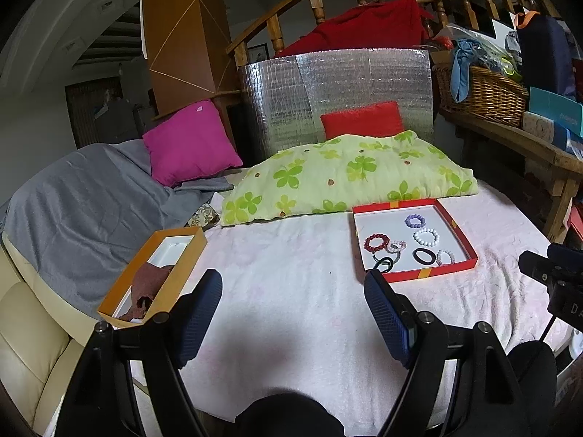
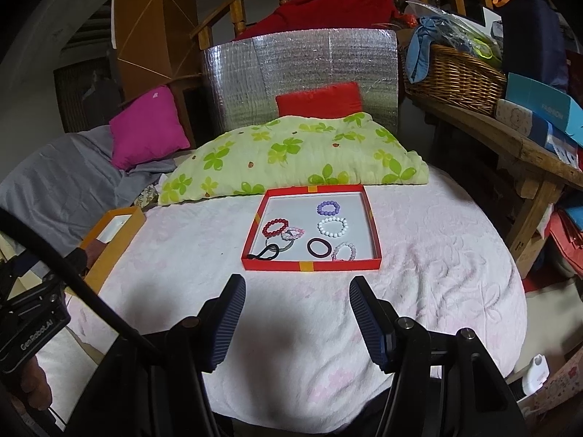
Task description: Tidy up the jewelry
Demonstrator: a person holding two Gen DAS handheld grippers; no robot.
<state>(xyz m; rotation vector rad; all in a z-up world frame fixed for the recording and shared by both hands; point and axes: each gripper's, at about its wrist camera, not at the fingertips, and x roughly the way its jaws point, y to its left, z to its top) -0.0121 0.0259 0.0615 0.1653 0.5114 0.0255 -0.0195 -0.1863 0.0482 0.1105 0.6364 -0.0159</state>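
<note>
A red tray (image 2: pixel 309 266) (image 1: pixel 430 276) lies on the pink-white blanket. It holds a purple bead bracelet (image 2: pixel 328 208), a white one (image 2: pixel 332 227), a red one (image 2: pixel 275 228), a clear pink one (image 2: pixel 292 233), a pale pink one (image 2: pixel 344 251) and black hair ties (image 2: pixel 319 247). An orange box (image 1: pixel 120 291) (image 2: pixel 120 233) with a white liner and a brown cloth (image 1: pixel 145 291) lies to the left. My left gripper (image 1: pixel 293 280) is open and empty between the boxes. My right gripper (image 2: pixel 297 286) is open and empty just in front of the red tray.
A green clover pillow (image 2: pixel 291 156) lies behind the tray, with red (image 2: pixel 317 100) and magenta (image 2: pixel 145 131) cushions and a grey blanket (image 1: pixel 91 196). A wooden bench (image 2: pixel 510 138) with a wicker basket (image 2: pixel 452 76) and boxes stands at the right. A cream sofa (image 1: pixel 29 346) is at the left.
</note>
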